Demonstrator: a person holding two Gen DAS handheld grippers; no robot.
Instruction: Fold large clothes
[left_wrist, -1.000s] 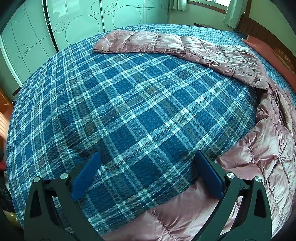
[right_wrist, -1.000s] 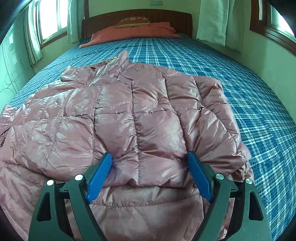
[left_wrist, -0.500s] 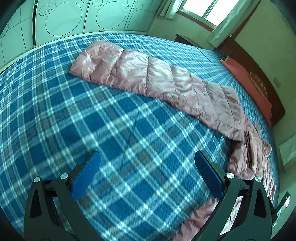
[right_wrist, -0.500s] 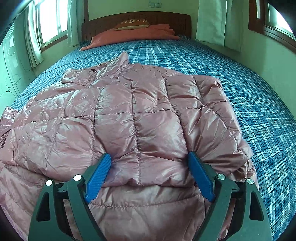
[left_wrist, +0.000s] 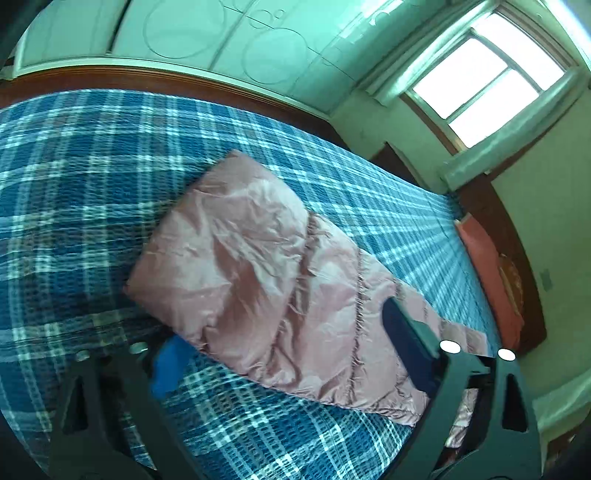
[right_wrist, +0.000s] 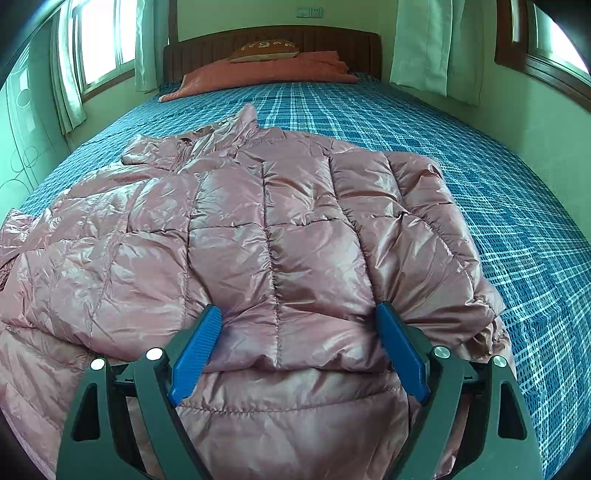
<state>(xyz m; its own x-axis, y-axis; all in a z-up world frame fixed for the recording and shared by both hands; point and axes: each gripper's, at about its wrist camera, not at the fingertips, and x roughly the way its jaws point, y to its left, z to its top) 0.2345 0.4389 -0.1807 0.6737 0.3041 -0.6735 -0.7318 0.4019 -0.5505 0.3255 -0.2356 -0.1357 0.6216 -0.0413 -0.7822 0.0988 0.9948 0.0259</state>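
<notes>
Your right gripper (right_wrist: 297, 343) sits low over the near hem of the glossy dusty-pink quilted puffer jacket (right_wrist: 258, 240). Its blue ribbed pads (right_wrist: 195, 354) stand wide apart with a puffed fold of the hem between them; the fabric bulges against both pads, but whether they truly pinch it you cannot tell from this view.

The jacket lies spread on the blue-and-white plaid bedspread (right_wrist: 498, 206), toward the foot and left half of the bed. Its shell is shiny and creased, stitched into rectangular padded panels. The right side is folded inward, forming a thick rounded edge. The collar (right_wrist: 236, 125) points toward the head of the bed, crumpled and partly raised. The left side runs out of frame.

Your left gripper (left_wrist: 288, 350) is over the jacket's extended quilted sleeve (left_wrist: 266, 266), which lies flat across the bedspread (left_wrist: 74, 192) as a long, smooth, padded strip with a squared cuff end. The jaws have just been closing yet stand apart; the sleeve lies between them, and the pads do not visibly press on it. The left-wrist view is blurred.

Farther off, a salmon-coloured folded blanket (right_wrist: 266, 72) and a brown patterned cushion (right_wrist: 264, 51) rest against the dark wooden headboard (right_wrist: 273, 40). Pale curtains (right_wrist: 436, 44) flank the windows.
</notes>
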